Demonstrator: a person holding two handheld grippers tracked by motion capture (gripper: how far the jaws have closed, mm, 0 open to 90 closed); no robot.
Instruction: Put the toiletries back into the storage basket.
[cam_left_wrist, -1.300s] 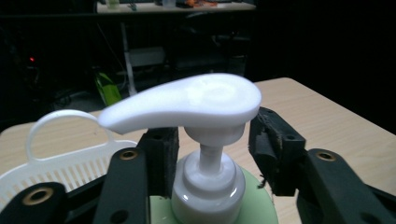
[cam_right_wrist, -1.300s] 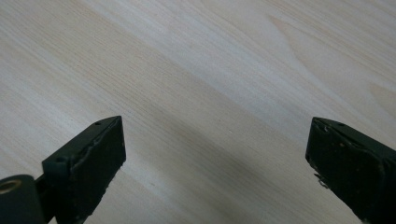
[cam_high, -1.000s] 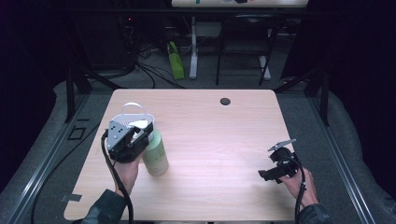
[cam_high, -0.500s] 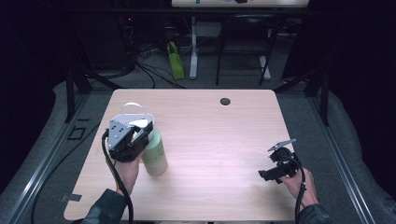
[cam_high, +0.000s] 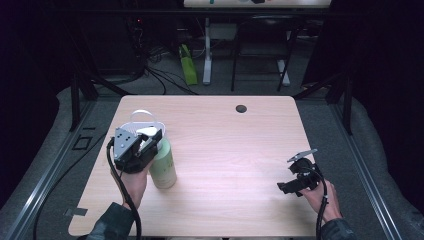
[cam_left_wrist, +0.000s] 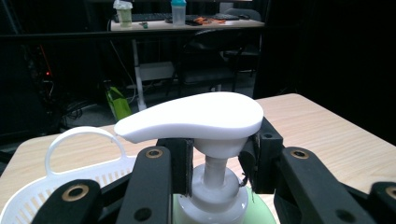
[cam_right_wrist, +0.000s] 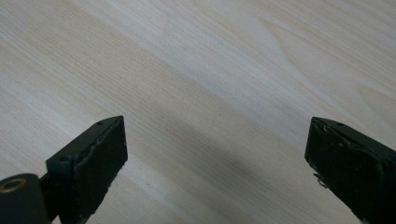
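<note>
1. 2 tongs are at work. The left tongs (cam_left_wrist: 212, 163) are clamped on the neck of a pump soap bottle (cam_high: 163, 163), just under its white pump head (cam_left_wrist: 196, 115); the right tongs (cam_right_wrist: 217, 172) stand wide with nothing between them, low over bare bench (cam_high: 235, 145) at the person's right.
2. The bottle stands upright near the left edge of the bench, its pale green body showing beside the left tongs in the high view. A white plastic basket (cam_left_wrist: 70, 161) with a loop handle sits just behind it.
3. Handling, as a judgement: the plastic body is stiff enough but smooth and rounded, so likely slippery in flat pads. How full it is I cannot tell, so its weight is unknown.
4. The neck is a sound place to hold: the collar below and the head above keep the pads from sliding off.
5. Risks: the stem is thin, so a hard sideways pull could bend it. Pressing on the head would dispense soap.
6. For a heavier lift, the free right tongs could steady the body low down.
</note>
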